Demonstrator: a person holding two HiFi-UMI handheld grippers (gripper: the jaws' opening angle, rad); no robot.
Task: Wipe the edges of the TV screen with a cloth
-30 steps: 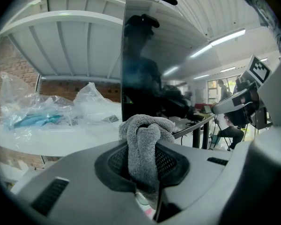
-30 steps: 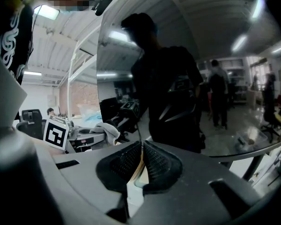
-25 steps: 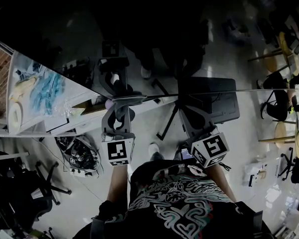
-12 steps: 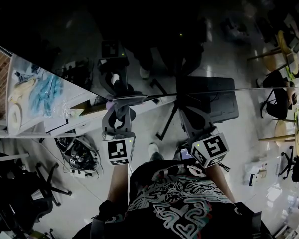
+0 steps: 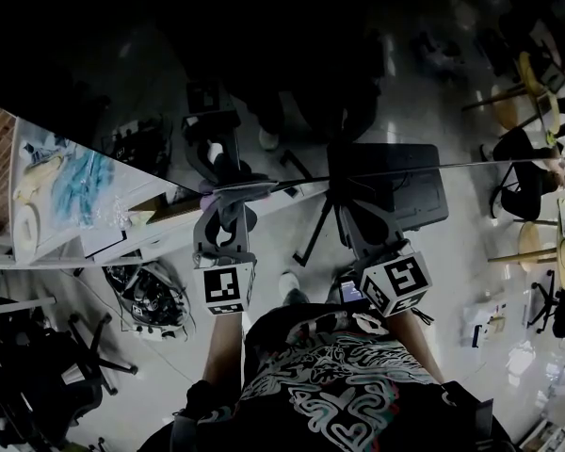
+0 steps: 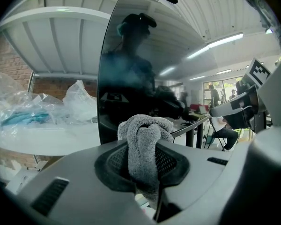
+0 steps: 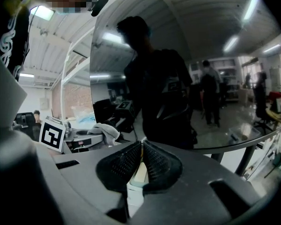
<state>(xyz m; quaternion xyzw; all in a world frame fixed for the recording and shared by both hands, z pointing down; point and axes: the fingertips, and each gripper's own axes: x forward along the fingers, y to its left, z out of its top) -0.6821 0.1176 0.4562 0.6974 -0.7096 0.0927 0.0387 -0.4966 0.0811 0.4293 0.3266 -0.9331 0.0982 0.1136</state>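
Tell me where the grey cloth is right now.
The grey cloth is bunched between the jaws of the left gripper, low and central in the left gripper view, directly in front of the dark TV screen.

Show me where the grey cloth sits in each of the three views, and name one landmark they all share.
Head view: the cloth is a pale bit at the left gripper's tips, just left of centre, at the TV screen's edge.
Left gripper view: lower centre, clamped between the jaws.
Right gripper view: lower left, small, beside a marker cube.
Shared landmark: the dark, mirror-like TV screen.
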